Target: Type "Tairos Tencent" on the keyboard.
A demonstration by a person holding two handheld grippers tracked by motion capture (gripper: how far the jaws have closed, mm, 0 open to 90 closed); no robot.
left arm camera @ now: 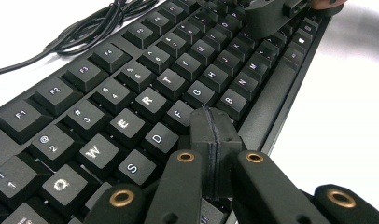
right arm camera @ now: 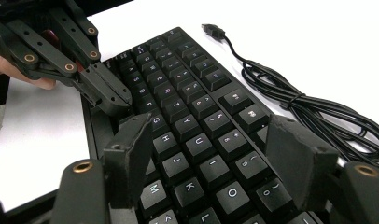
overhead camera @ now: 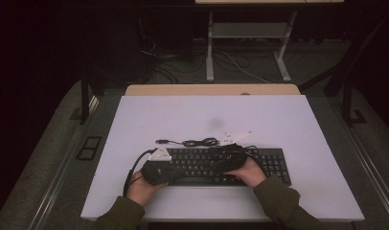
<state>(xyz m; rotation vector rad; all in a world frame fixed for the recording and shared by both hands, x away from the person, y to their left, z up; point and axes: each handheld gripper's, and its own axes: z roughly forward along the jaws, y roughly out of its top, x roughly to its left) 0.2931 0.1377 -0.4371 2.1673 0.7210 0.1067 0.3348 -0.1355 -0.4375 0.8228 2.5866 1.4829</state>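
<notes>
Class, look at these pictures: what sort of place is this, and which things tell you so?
Probably a lab or office workstation: a black keyboard with its loose cable lies on a white tabletop, and more cables trail over grey carpet behind.

We see a white tabletop (overhead camera: pixel 197 120) laid over a tan wooden desk whose far edge (overhead camera: pixel 211 89) shows beyond it. On the white surface, toward the near side, lies a black keyboard (overhead camera: pixel 274 163), set lengthwise along the near edge, with bare white surface all around it. Just behind the keyboard its black cable (overhead camera: pixel 201 142) lies in a loose bundle on the tabletop, and the cable's plug (overhead camera: pixel 160 141) rests at the left end, apart from the keyboard.
</notes>
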